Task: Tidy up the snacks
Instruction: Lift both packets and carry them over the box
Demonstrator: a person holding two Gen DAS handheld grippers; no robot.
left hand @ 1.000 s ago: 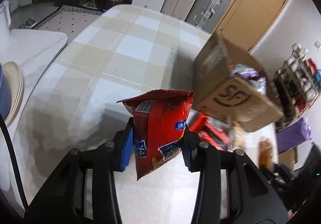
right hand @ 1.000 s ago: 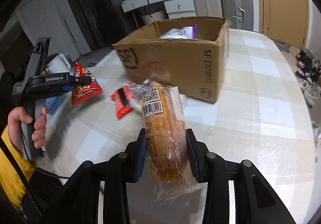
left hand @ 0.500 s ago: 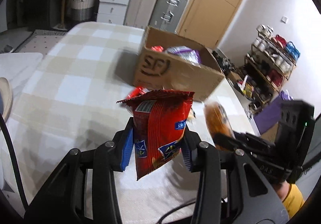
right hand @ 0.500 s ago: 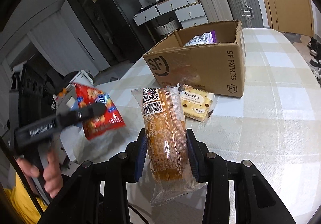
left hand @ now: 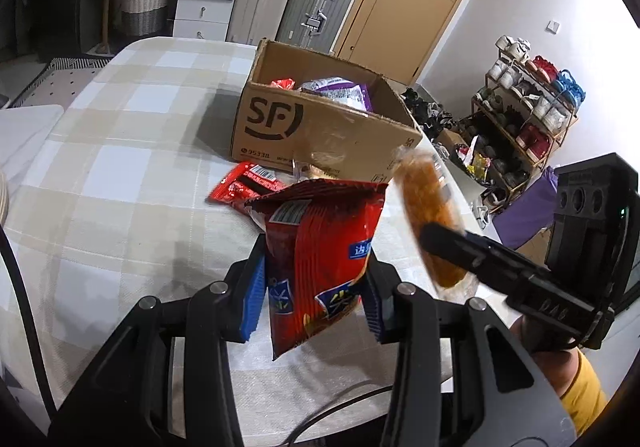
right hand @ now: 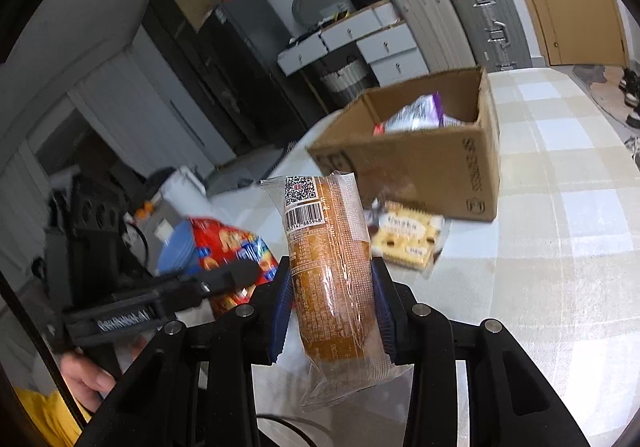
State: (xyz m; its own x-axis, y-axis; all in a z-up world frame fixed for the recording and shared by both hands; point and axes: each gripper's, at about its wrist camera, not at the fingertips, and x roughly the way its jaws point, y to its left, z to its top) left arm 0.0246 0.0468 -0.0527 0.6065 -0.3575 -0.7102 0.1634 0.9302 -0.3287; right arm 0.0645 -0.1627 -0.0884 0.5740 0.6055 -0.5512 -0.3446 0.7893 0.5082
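Red crisp bag [left hand: 320, 247], light, puffy, crushable, pinched mid-body in left gripper [left hand: 314, 297]; wrapped bread roll [right hand: 330, 271], soft, slick film, clamped across its middle by right gripper [right hand: 330, 321]; both aloft before cardboard box [left hand: 320, 131].

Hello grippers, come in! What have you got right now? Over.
Left gripper shut on red bag. Right gripper shut on bread. Box ahead, open.

One box [left hand: 320, 127], six snack packets, two suitcases.
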